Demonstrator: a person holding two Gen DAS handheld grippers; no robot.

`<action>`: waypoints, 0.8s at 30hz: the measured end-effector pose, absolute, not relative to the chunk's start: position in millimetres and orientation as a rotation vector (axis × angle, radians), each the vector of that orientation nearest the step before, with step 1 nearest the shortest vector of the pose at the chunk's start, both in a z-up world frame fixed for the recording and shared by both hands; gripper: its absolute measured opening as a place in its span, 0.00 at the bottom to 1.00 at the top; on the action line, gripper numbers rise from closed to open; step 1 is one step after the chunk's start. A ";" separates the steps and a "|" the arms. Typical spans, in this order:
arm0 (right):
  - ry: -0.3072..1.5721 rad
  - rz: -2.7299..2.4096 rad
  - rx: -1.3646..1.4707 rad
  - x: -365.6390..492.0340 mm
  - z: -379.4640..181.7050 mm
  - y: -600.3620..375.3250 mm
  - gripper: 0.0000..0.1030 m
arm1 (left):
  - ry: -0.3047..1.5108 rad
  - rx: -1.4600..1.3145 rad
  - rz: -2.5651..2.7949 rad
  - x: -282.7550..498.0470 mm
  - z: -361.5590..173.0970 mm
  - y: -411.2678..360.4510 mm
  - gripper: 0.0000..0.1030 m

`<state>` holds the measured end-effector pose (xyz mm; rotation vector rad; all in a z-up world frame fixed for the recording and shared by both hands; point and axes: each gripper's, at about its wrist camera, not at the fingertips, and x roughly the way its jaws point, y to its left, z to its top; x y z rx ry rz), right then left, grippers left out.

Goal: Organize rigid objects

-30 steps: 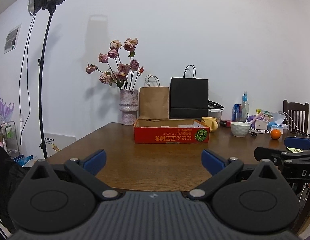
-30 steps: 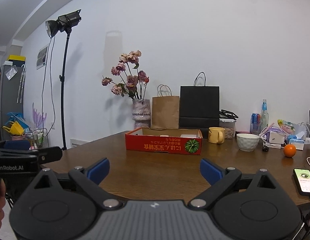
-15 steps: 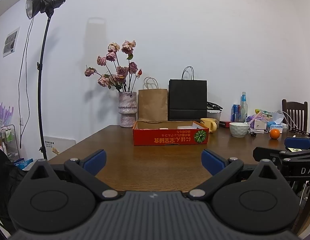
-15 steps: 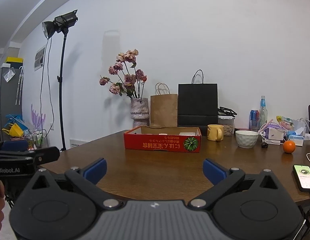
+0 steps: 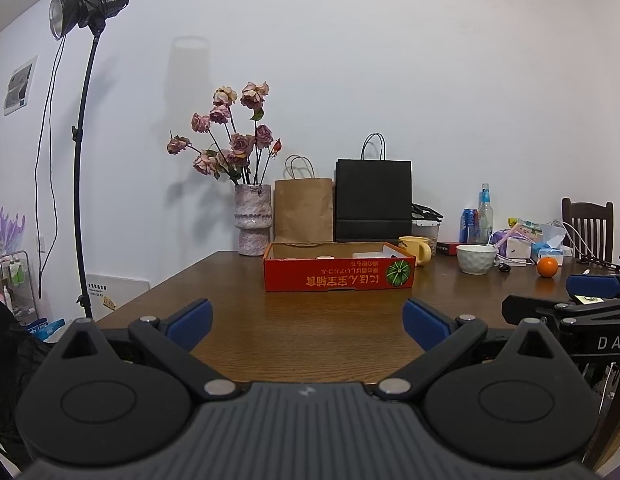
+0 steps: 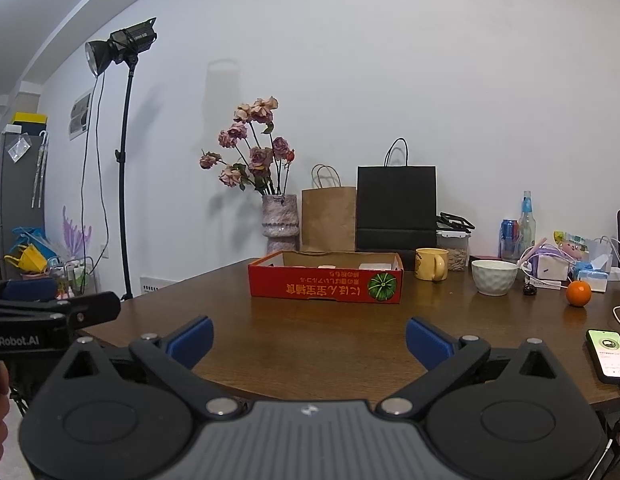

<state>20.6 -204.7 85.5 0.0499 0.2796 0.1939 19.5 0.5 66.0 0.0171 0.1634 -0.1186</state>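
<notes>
A low red cardboard box (image 5: 338,276) with a few pale items inside sits mid-table; it also shows in the right wrist view (image 6: 326,286). To its right stand a yellow mug (image 6: 430,264), a white bowl (image 6: 494,277) and an orange (image 6: 578,293). My left gripper (image 5: 306,322) is open and empty, held at the table's near edge, well short of the box. My right gripper (image 6: 308,340) is open and empty, also at the near edge. Each gripper shows at the side of the other's view.
A vase of dried roses (image 5: 252,224), a brown paper bag (image 5: 304,210) and a black bag (image 5: 373,200) stand against the wall. Bottles, a can and cables clutter the far right. A phone (image 6: 608,354) lies at the right edge. A light stand (image 5: 80,160) is left of the wooden table (image 5: 310,332).
Both grippers have dropped slightly and drifted, so the box and wall items sit a little higher in view. Both stay open and empty.
</notes>
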 end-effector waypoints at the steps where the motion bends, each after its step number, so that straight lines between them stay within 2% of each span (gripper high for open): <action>1: 0.281 0.192 0.051 20.9 85.3 -204.7 1.00 | 0.164 0.017 -0.117 19.4 66.0 0.0 1.00; 24: 0.289 0.193 0.049 22.5 85.4 -203.3 1.00 | 0.165 0.016 -0.117 21.4 68.1 4.4 1.00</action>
